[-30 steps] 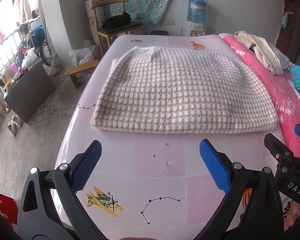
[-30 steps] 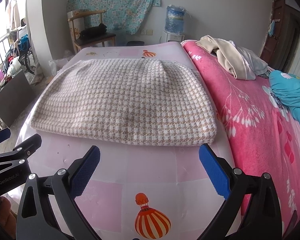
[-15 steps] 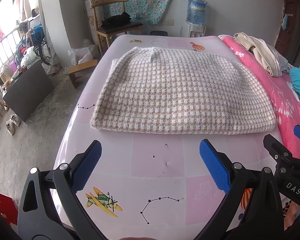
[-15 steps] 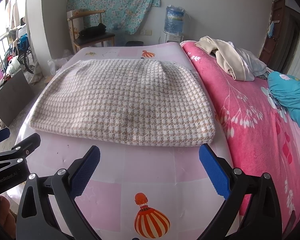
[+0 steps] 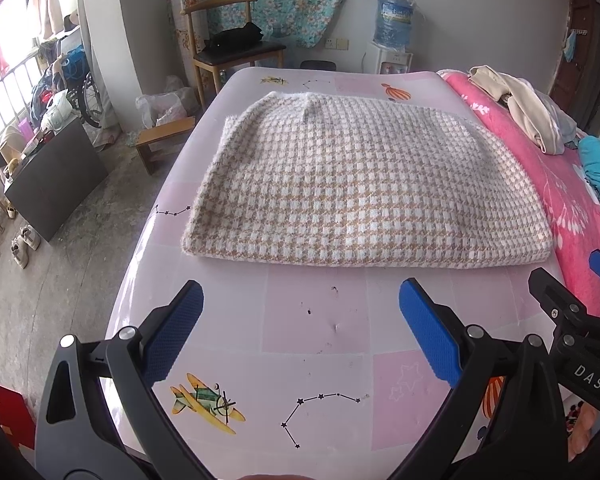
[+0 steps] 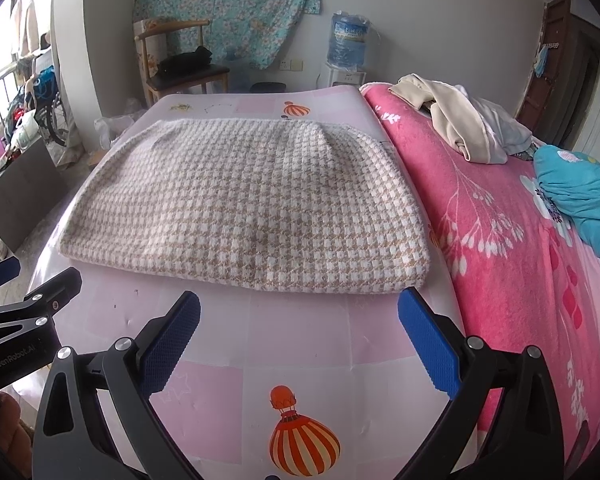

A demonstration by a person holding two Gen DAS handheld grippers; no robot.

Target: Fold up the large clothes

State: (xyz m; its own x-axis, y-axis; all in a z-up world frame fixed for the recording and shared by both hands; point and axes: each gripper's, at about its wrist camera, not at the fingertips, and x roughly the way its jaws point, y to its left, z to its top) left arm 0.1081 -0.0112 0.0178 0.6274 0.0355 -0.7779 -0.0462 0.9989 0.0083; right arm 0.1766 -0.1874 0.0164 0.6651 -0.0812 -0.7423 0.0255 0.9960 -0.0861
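a houndstooth garment (image 5: 364,188), beige and white and fuzzy at the edges, lies folded into a flat, wide rectangle on the pale pink sheet (image 5: 316,320) that covers the near part of the bed. its thick folded edge faces the cameras and its far edge reaches toward the end of the bed nearest the wall.

the left claw (image 5: 300,330) hangs over bare sheet just short of the garment's near edge, its blue pads spread wide with nothing between them. the right claw (image 6: 298,334) sits in the same way on the other side, spread wide and empty, its right pad close to the garment's near right corner but not touching it. each claw shows at the edge of the other's view, so the two are side by side.

printed pictures dot the sheet: a yellow aeroplane (image 5: 206,402), a star constellation (image 5: 320,412) and a striped hot-air balloon (image 6: 302,440).

to the right of the garment a bright pink floral blanket (image 6: 500,220) covers the rest of the bed, with a heap of cream clothes (image 6: 460,124) and a teal bundle (image 6: 576,192) on it. beyond the bed stand a wooden chair (image 5: 232,44) and a water dispenser (image 5: 392,36) against the wall.
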